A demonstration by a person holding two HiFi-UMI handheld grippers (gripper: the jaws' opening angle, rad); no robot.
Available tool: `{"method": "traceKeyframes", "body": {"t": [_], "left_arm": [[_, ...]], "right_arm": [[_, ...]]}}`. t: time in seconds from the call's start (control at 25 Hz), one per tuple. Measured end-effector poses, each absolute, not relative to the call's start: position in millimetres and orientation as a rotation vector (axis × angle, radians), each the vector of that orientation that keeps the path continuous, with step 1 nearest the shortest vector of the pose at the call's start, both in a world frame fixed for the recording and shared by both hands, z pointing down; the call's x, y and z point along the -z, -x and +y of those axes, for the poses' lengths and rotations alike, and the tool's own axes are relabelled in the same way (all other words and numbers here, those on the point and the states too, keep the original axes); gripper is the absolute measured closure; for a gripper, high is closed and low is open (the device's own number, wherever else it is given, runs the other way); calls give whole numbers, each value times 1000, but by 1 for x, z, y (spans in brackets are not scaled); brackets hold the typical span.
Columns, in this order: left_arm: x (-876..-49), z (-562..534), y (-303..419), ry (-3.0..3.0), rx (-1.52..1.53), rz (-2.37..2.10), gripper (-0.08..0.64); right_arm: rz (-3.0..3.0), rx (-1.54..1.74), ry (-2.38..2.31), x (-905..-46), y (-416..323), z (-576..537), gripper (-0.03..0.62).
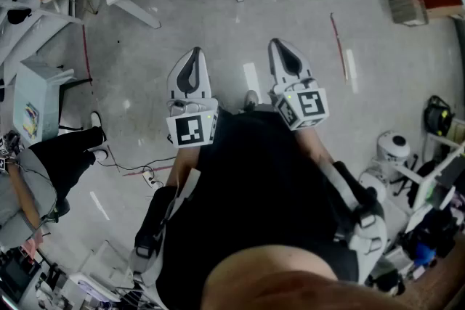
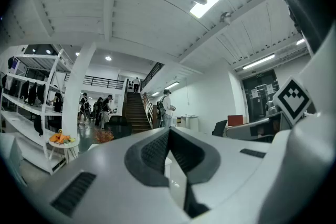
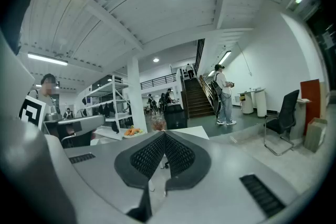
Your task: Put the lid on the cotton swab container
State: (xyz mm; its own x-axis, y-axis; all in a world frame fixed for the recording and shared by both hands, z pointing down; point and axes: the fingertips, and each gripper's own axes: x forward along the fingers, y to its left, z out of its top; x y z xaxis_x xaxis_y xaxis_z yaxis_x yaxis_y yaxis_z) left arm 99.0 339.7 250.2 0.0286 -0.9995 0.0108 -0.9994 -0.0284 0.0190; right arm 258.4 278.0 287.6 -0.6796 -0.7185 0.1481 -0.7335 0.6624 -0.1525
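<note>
Holding L tongs [image 1: 194, 53], R tongs [image 1: 280, 44] shut

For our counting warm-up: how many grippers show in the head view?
2. The left gripper is centre-left, the right gripper beside it at centre-right; both shut and empty. None seems hidden.

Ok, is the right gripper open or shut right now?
Shut. In its own view the right gripper has its jaws together at the tips, nothing between them.
</note>
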Motion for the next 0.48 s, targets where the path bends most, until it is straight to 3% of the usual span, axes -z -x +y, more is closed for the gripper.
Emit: {"method": "traceKeyframes", "body": {"t": [0.48], "left_arm": [[-248,343,-95,-2243,27,-2176,557]], "right_arm": [[-2818,-303,-1220,-284,-253,282,586]]}}
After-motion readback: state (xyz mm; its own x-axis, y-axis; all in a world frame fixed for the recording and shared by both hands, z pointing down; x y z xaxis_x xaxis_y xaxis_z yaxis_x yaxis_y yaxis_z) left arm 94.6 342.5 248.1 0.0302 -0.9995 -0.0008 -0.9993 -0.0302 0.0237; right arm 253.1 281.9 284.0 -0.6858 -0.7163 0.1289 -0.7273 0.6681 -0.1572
